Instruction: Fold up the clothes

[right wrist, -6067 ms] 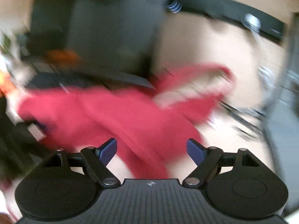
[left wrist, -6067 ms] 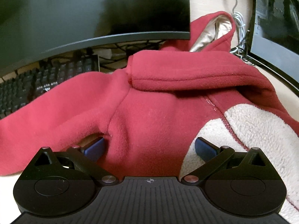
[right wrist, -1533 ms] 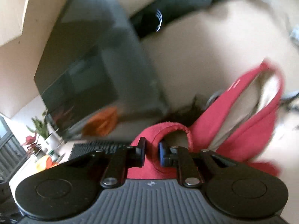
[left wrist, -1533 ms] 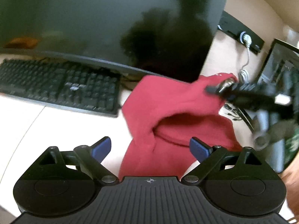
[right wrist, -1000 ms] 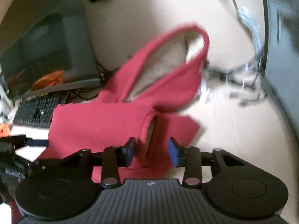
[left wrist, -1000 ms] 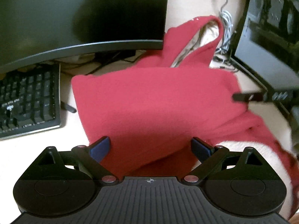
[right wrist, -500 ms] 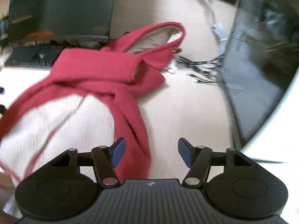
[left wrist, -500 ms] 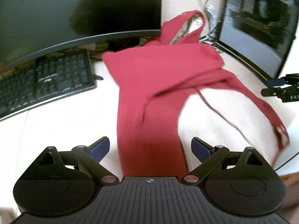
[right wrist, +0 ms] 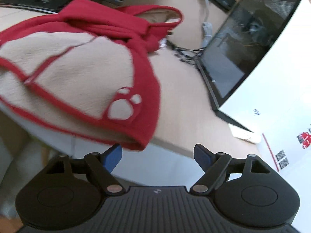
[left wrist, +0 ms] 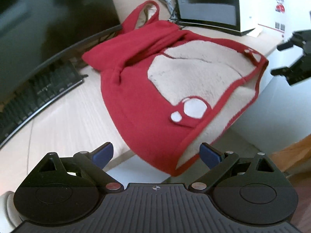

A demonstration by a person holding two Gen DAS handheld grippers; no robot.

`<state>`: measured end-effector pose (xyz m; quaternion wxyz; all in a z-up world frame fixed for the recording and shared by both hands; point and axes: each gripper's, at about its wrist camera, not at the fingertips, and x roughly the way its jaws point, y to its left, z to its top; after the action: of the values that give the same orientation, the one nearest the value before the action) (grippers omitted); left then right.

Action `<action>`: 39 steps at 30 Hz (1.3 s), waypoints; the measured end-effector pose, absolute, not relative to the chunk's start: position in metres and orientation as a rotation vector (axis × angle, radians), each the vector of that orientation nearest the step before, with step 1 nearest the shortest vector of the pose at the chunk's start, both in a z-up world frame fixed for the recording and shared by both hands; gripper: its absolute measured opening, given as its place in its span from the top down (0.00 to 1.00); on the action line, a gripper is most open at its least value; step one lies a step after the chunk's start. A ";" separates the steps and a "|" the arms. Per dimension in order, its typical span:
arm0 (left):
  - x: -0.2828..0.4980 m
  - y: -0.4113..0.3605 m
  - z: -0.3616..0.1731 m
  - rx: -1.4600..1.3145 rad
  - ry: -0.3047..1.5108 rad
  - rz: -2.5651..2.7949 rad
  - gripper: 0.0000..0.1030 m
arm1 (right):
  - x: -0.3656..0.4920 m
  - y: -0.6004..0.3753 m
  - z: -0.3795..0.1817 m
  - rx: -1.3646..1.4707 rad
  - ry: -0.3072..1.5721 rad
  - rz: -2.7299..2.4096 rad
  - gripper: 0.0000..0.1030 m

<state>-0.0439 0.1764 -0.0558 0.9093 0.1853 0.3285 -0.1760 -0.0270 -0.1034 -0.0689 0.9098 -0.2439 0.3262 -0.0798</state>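
Red hoodie (left wrist: 136, 89) is seen spread on the table (left wrist: 64, 116), cream lining up, hem draped over the near edge. Left gripper (left wrist: 156, 154) is held wide open, nothing gripped. Right gripper (right wrist: 157, 155): jaws just opened, apparently clear of the hem, empty.

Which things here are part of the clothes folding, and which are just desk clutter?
Job:
red fleece hooded jacket, hem hanging over the desk edge
left gripper, open
right gripper, jaws just opened, empty

Lying about:
keyboard
curved monitor
second monitor
cables
white box
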 end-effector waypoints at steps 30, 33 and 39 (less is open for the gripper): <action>-0.051 0.189 0.006 0.516 0.458 0.012 0.02 | -0.060 -0.135 0.034 -0.591 0.365 -0.077 0.15; -0.059 0.208 0.041 0.456 0.454 -0.068 0.02 | -0.079 -0.138 0.070 -0.428 0.411 -0.081 0.15; -0.093 0.247 0.058 0.285 0.631 -0.313 0.02 | -0.130 -0.138 0.076 -0.211 0.647 -0.076 0.15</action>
<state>-0.0930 0.2467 0.0581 0.9286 0.1390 0.3082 -0.1527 -0.1297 -0.1380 0.0762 0.9420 -0.1032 0.3172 -0.0374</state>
